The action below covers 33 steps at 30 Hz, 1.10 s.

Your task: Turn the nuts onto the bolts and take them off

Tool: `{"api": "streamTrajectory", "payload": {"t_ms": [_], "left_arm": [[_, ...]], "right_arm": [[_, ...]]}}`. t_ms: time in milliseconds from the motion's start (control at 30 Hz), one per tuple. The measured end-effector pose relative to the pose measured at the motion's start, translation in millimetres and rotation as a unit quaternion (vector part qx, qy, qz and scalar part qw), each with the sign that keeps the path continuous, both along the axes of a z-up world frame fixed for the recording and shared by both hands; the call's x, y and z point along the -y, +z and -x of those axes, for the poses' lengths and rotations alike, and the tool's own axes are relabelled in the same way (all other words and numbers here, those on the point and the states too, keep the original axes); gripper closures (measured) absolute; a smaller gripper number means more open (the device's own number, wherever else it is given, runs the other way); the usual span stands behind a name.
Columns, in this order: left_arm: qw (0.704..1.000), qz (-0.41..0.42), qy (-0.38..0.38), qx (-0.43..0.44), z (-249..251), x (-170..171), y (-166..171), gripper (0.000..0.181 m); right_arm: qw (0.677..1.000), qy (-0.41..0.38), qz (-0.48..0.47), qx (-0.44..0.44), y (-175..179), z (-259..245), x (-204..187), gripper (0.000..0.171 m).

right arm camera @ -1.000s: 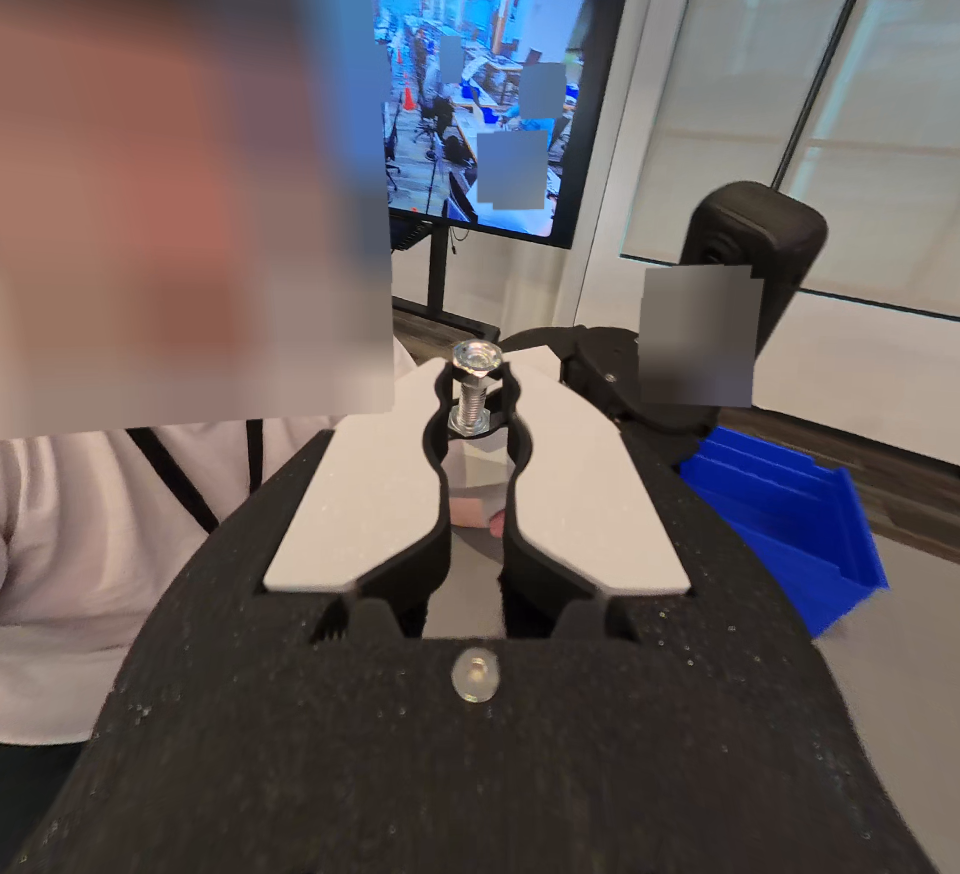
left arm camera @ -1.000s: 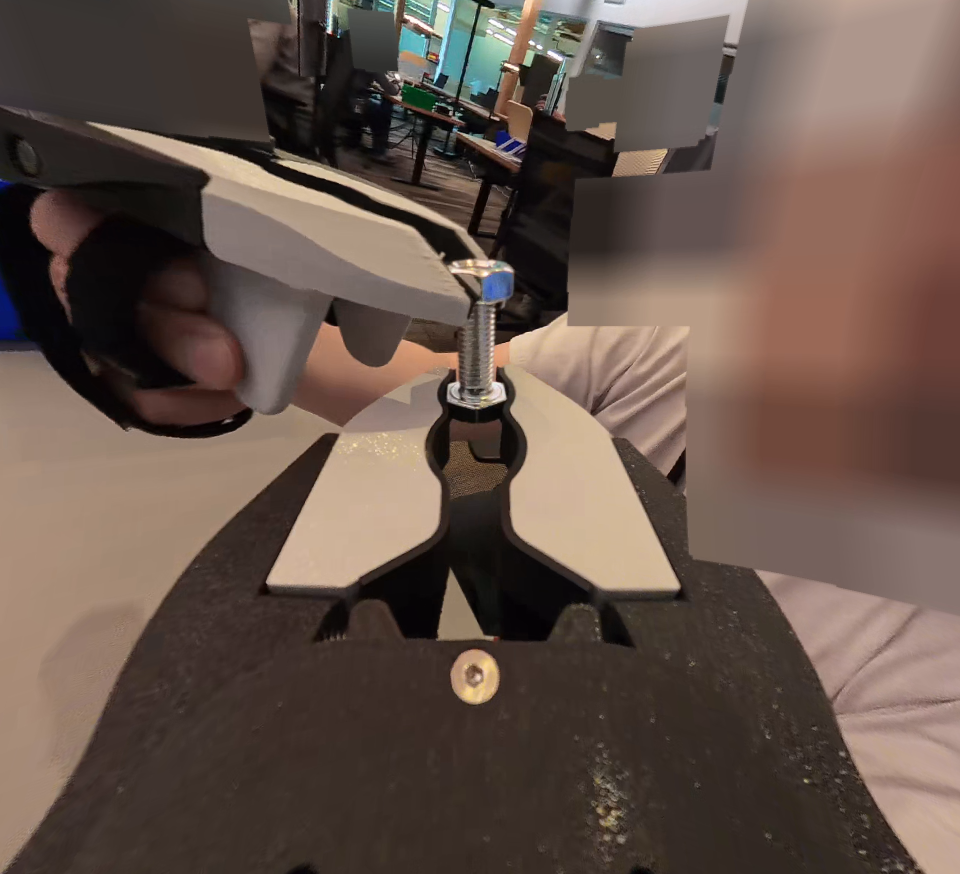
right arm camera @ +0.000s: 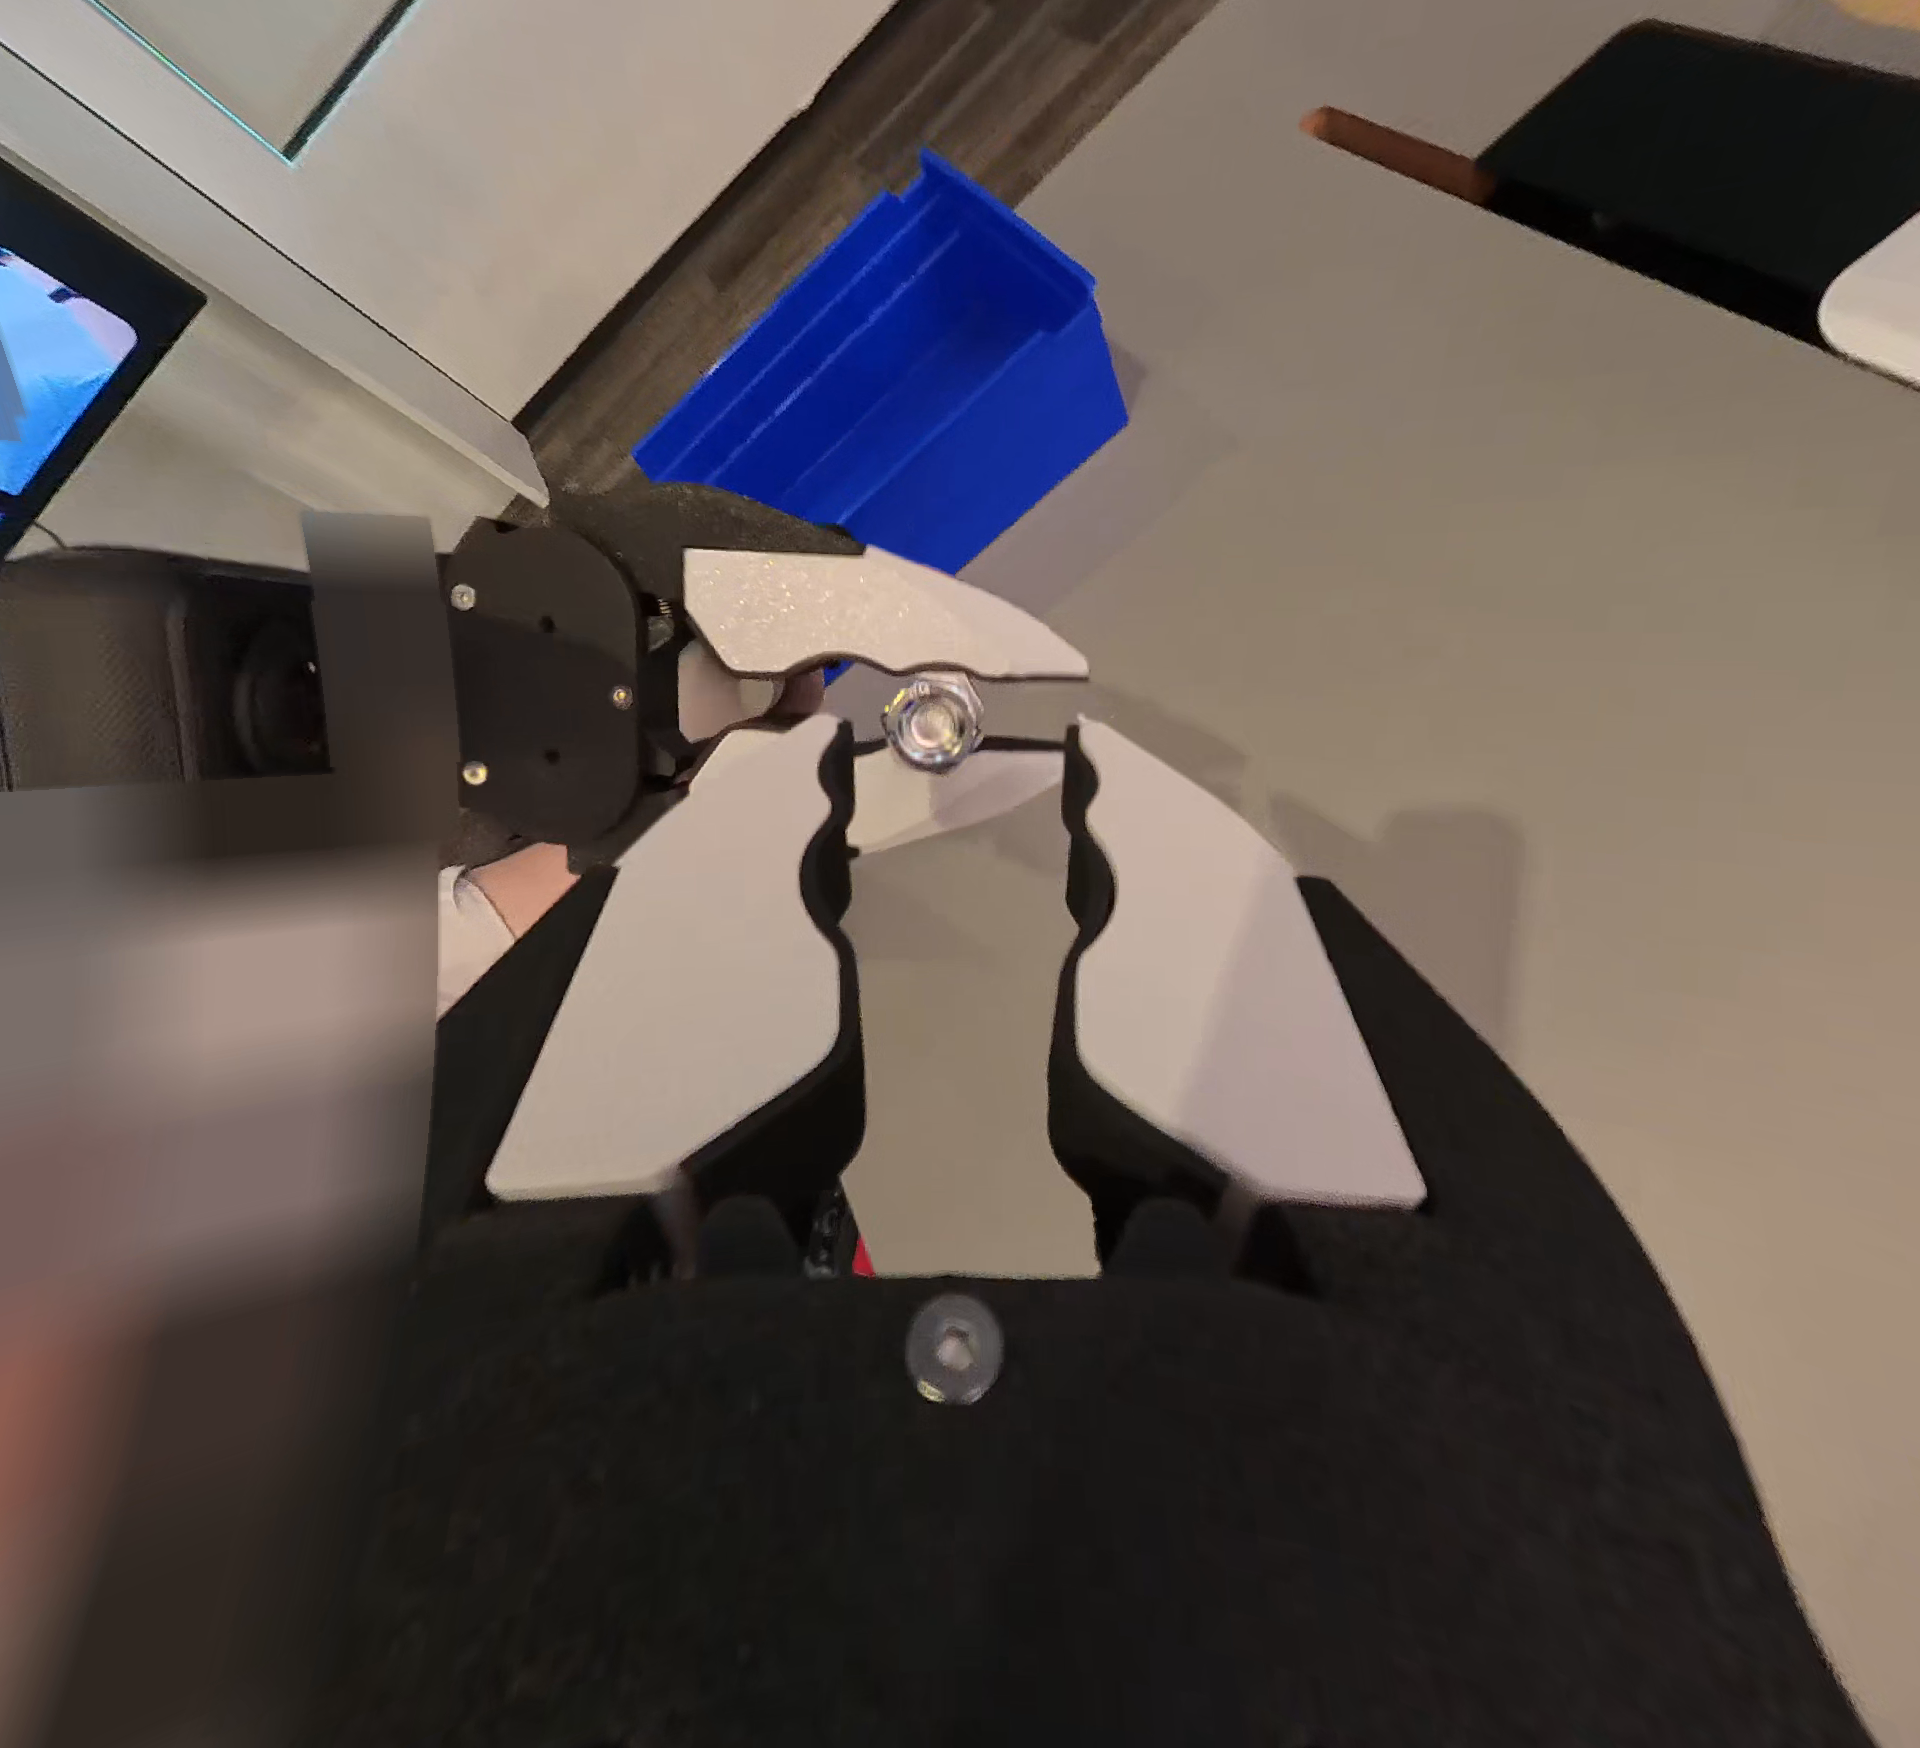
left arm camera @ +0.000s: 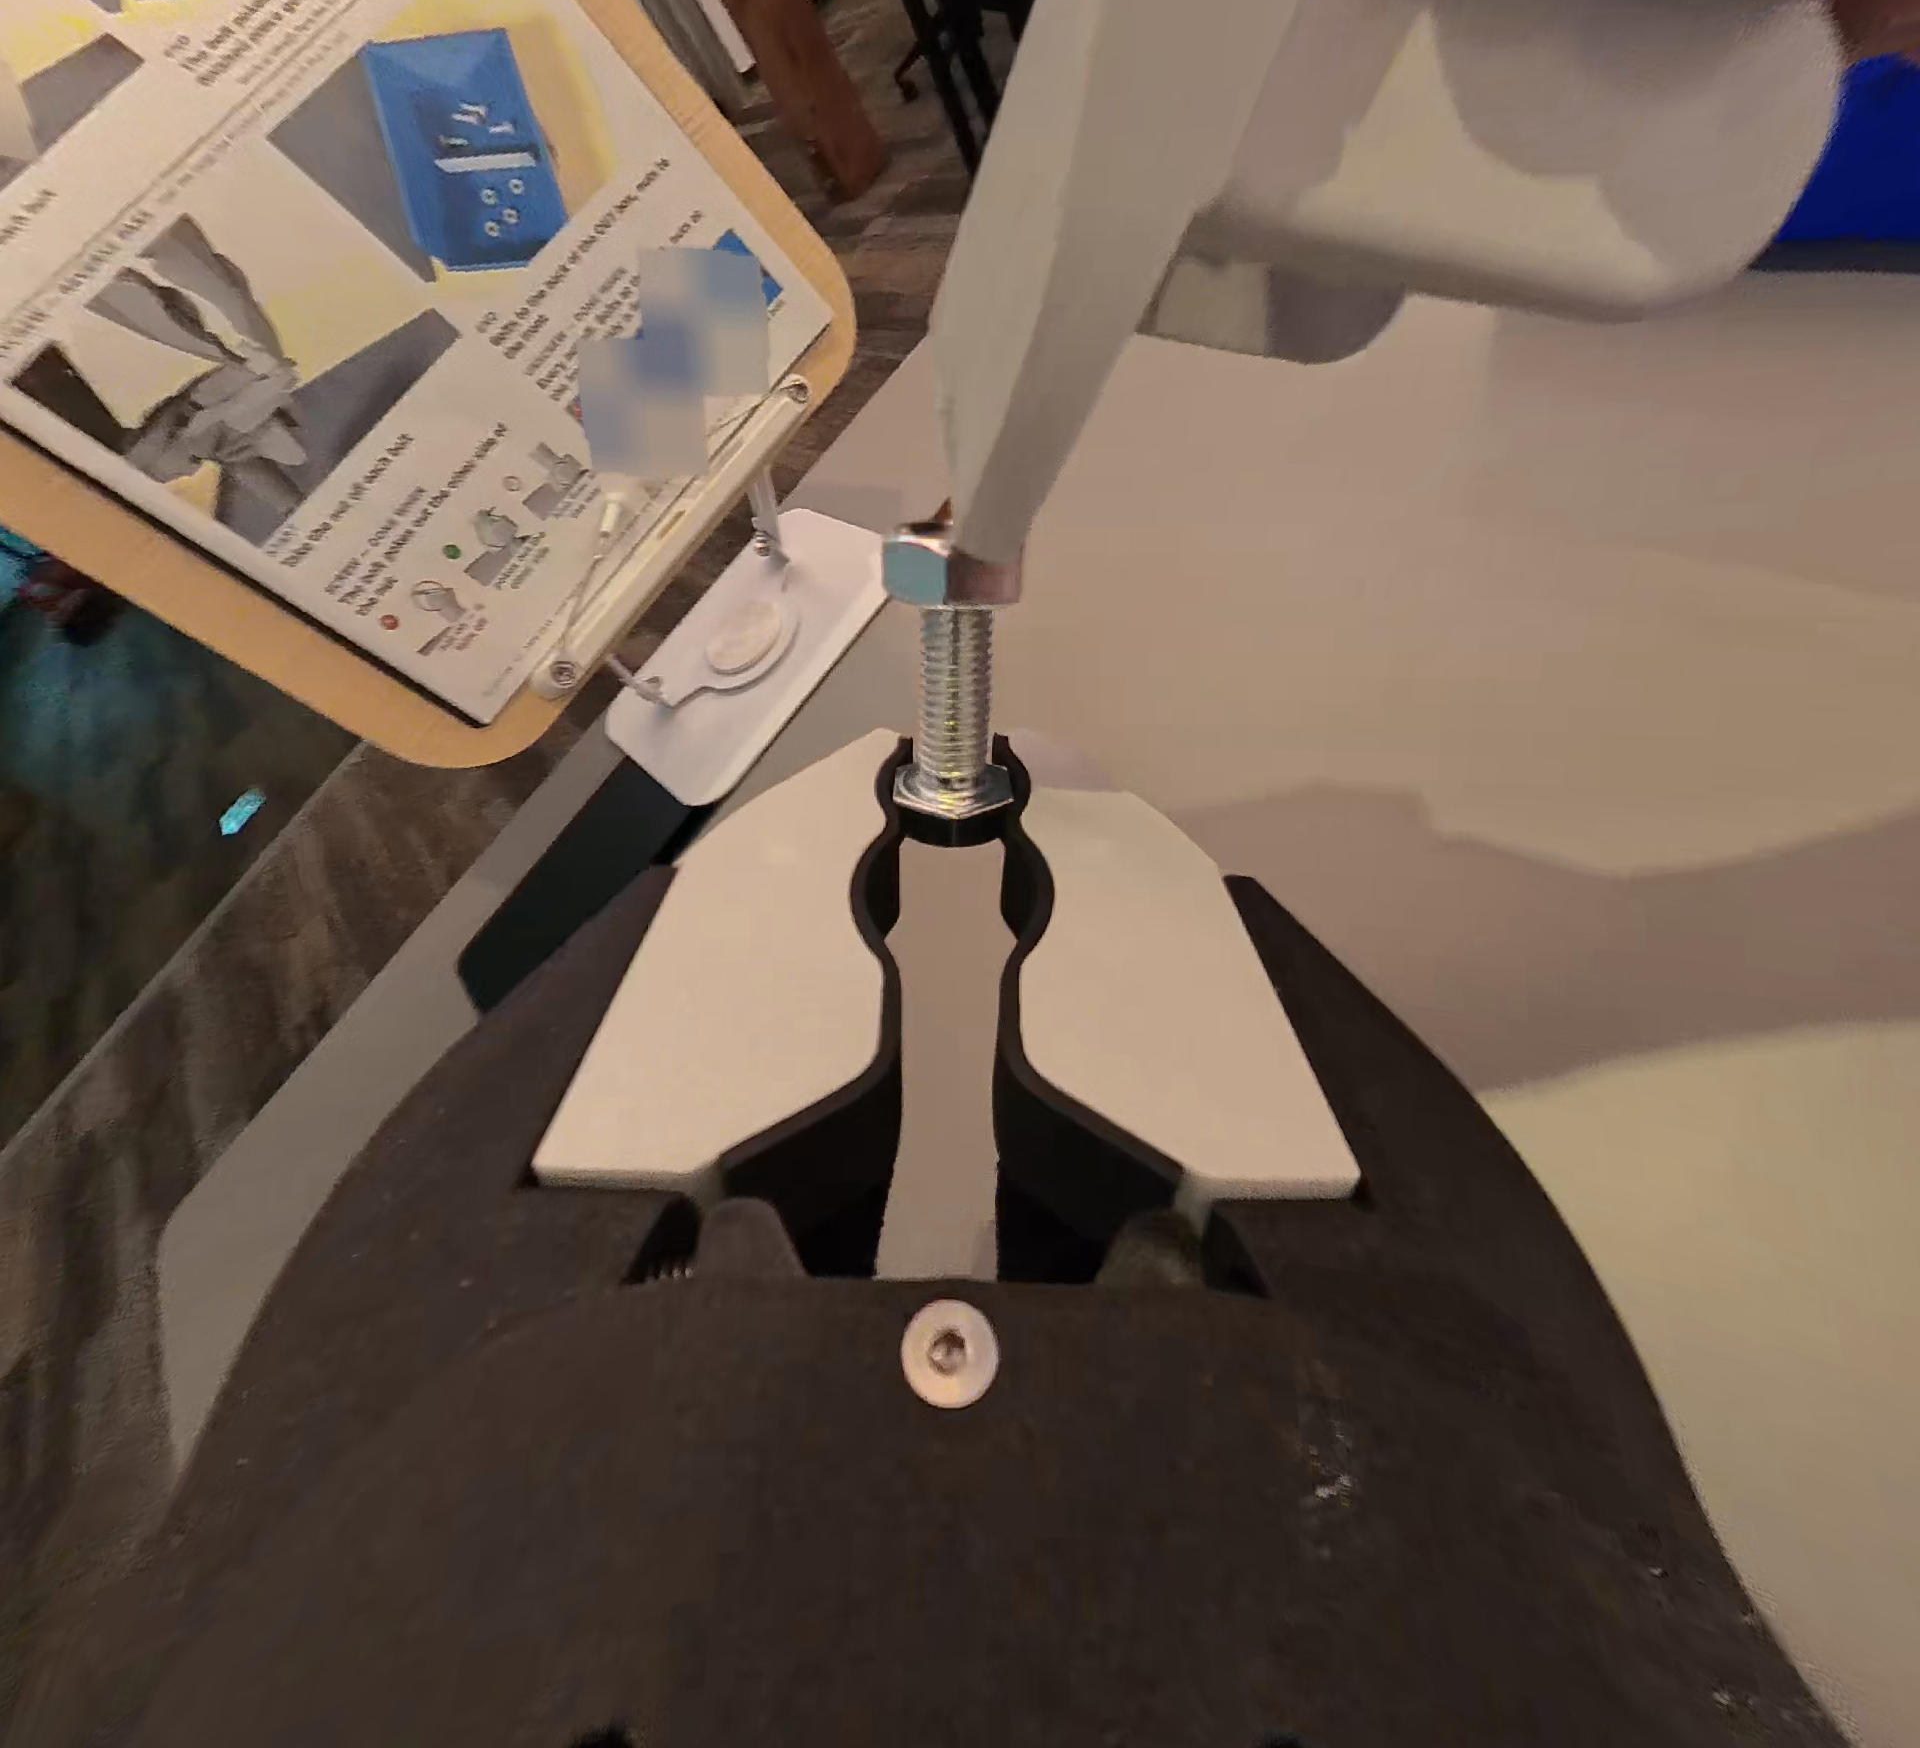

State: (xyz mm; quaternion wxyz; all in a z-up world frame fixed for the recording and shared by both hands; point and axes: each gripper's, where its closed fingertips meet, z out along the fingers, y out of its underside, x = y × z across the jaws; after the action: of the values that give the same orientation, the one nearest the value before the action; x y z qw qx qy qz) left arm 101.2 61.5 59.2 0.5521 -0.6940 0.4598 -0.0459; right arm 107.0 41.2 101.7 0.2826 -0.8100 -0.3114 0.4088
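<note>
Since the earlier frame both grippers have been swung down over the desk, and the right gripper has been released from the bolt; its fingers stand apart beside the head. The nut is held clenched in the left gripper, apparently so the bolt can be turned. The blue bin, at the desk's far edge, shows no contents.

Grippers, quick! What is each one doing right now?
Left gripper: closed, holding the nut on the bolt.
Right gripper: open, with a finger on each side of the bolt head, not squeezing it.
</note>
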Motion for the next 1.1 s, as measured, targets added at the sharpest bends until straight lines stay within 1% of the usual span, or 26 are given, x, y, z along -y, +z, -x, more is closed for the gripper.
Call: {"api": "streamTrajectory", "payload": {"t_ms": [133, 233, 300, 400, 533, 600, 667, 767, 833, 933, 1033, 1100], "left_arm": [[0.998, -0.048, 0.038, -0.034, 6.8, -6.8, 3.7, 0.167], [0.998, -0.043, 0.03, -0.03, 2.1, -4.1, 2.0, 0.167], [0.998, -0.042, 0.03, -0.033, 1.6, -4.5, 0.9, 0.167], [0.998, -0.044, 0.032, -0.037, 1.9, -5.3, -0.1, 0.167], [0.997, -0.048, 0.033, -0.041, 1.2, -5.3, -0.4, 0.167], [0.997, -0.049, 0.032, -0.044, 0.5, -4.8, -1.0, 0.167], [0.997, -0.05, 0.031, -0.043, 0.0, -4.4, -0.7, 0.167], [0.998, -0.041, 0.021, -0.037, -1.3, -2.8, -1.1, 0.167], [0.999, -0.019, -0.001, -0.031, -3.3, 1.8, -3.7, 0.167], [0.995, 0.051, -0.083, 0.002, -11.9, 22.5, -6.9, 0.167], [0.968, 0.146, -0.199, 0.039, -20.6, 56.8, -8.7, 0.167], [0.948, 0.184, -0.256, 0.043, -22.8, 75.1, -10.5, 0.167]], "right_arm": [[0.995, 0.001, 0.085, -0.048, -0.5, 6.0, 4.4, 0.131], [0.99, -0.012, 0.129, -0.064, -4.2, 6.9, 2.4, 0.13], [0.99, -0.019, 0.134, -0.05, -10.9, 6.2, 0.9, 0.132], [0.989, -0.021, 0.136, -0.054, -11.3, 8.0, 1.0, 0.14], [0.989, -0.014, 0.133, -0.056, -8.1, 9.8, 2.0, 0.14], [0.989, -0.01, 0.133, -0.058, -7.2, 10.7, 2.5, 0.143], [0.991, -0.009, 0.126, -0.049, -9.1, 9.7, 1.8, 0.151], [0.994, 0.001, 0.103, -0.04, -8.7, 9.6, 2.8, 0.151], [0.997, 0.03, 0.071, -0.02, -9.7, 9.9, 6.8, 0.152], [0.993, 0.114, 0.015, 0.006, -9.9, 8.0, 21.5, 0.151], [0.972, 0.219, -0.071, 0.037, -10.4, 4.8, 45.4, 0.151], [0.95, 0.272, -0.141, 0.063, -12.5, 2.9, 60.1, 0.151]]}}
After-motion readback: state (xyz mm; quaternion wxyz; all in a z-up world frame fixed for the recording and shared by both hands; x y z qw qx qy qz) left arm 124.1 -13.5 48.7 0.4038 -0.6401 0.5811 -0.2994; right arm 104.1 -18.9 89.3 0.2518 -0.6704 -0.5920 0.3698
